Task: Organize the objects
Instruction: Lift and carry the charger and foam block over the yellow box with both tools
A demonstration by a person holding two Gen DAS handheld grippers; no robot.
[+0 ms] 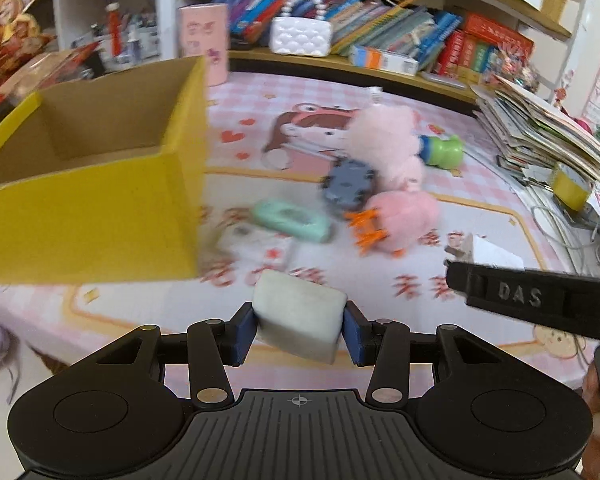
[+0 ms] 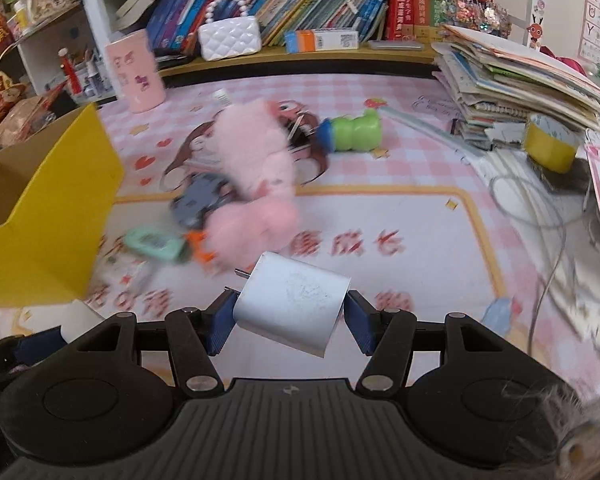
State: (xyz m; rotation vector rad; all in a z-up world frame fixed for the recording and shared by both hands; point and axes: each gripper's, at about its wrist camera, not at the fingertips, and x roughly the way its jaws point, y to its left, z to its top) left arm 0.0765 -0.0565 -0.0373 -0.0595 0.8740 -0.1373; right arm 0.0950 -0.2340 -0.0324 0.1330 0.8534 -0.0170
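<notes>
The left gripper (image 1: 300,326) is clamped on a pale whitish block (image 1: 298,320), its blue fingers (image 1: 244,334) pressing both ends; the block is held clear of the counter (image 1: 480,320), just right of the yellow cardboard box (image 1: 88,216). The box stands open at the top, and no contents are visible inside.

The right gripper (image 2: 288,320) grips a white plug adapter (image 2: 294,304) across its sides, the fingers (image 2: 358,324) roughly half spread; the adapter's prongs point left and it is raised above the counter.

On the pink checked counter remain pink plush toys (image 2: 256,168), a grey toy car (image 2: 198,204), a mint-green case (image 2: 156,246), an orange claw clip (image 1: 366,230) and a green toy (image 2: 354,132). These views are motion-blurred.
</notes>
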